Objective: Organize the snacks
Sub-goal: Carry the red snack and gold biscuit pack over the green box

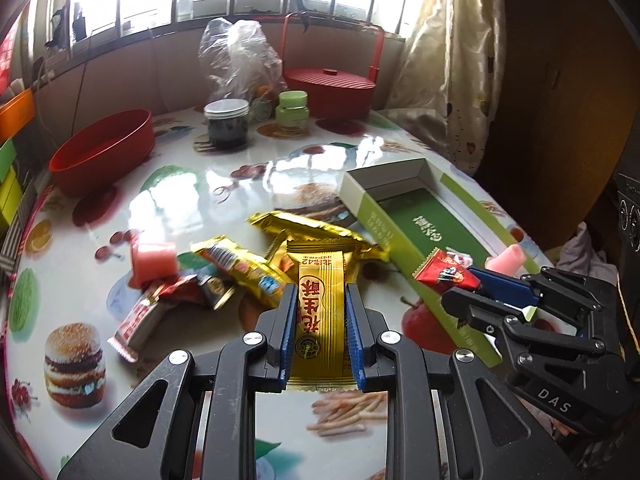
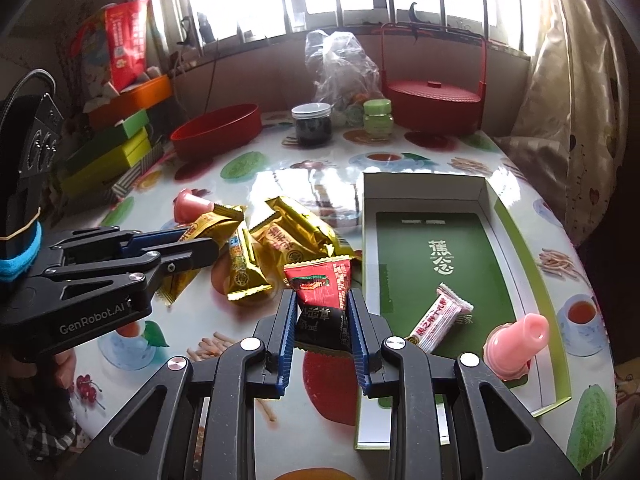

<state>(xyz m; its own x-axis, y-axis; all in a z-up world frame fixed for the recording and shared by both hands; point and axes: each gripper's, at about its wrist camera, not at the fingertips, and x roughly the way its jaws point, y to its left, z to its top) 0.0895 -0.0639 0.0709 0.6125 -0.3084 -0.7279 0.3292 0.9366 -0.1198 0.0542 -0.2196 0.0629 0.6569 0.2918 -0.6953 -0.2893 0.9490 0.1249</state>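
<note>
- Left gripper (image 1: 319,294): clamped on one gold snack bar (image 1: 320,312), pinched lengthwise between blue pads, lifted off table (image 1: 180,184).
- Right gripper (image 2: 323,300): clamped on one red-and-black snack packet (image 2: 322,288), red end pointing ahead.
- Ahead of left gripper: loose heap of gold packets (image 1: 304,228), roughly three or four; exact count unclear.
- Right of right gripper: one open green box (image 2: 436,264), holding one pink-white wrapped bar (image 2: 438,316) and one pink jelly cup (image 2: 516,340).
- Second pink jelly cup (image 1: 154,262) left of left gripper, on table.
- Far ahead: two jars, one red bowl (image 1: 104,152), one red lidded basket (image 1: 330,88).
</note>
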